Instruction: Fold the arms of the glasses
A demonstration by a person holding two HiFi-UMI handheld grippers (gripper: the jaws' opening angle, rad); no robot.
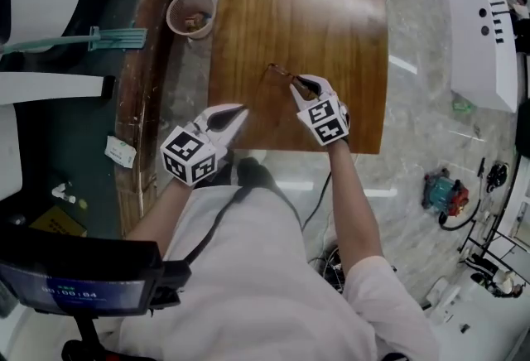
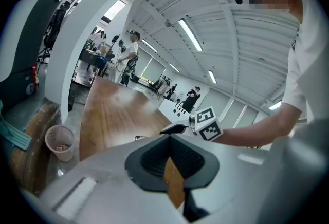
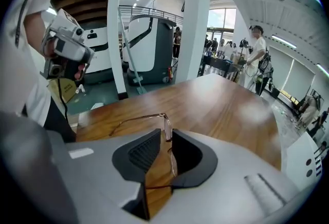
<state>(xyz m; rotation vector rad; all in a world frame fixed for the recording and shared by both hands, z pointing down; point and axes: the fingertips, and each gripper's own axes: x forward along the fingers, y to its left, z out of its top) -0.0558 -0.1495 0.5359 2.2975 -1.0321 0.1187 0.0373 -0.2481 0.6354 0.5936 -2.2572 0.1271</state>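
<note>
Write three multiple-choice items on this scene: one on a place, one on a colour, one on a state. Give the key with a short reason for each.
1. Where do the glasses lie?
A on the floor
B on the wooden table
C in the person's bare hand

2. What colour is the basket on the floor beside the table?
A pink
B blue
C black

3. How do the jaws of the left gripper stand?
A wide apart
B closed on the glasses
C together, with nothing between them

Key:
1 B: the glasses rest on the wood near the table's front edge.
2 A: the basket's wall and rim are pale pink.
3 C: in the left gripper view the jaws meet and hold nothing, well away from the glasses.
</note>
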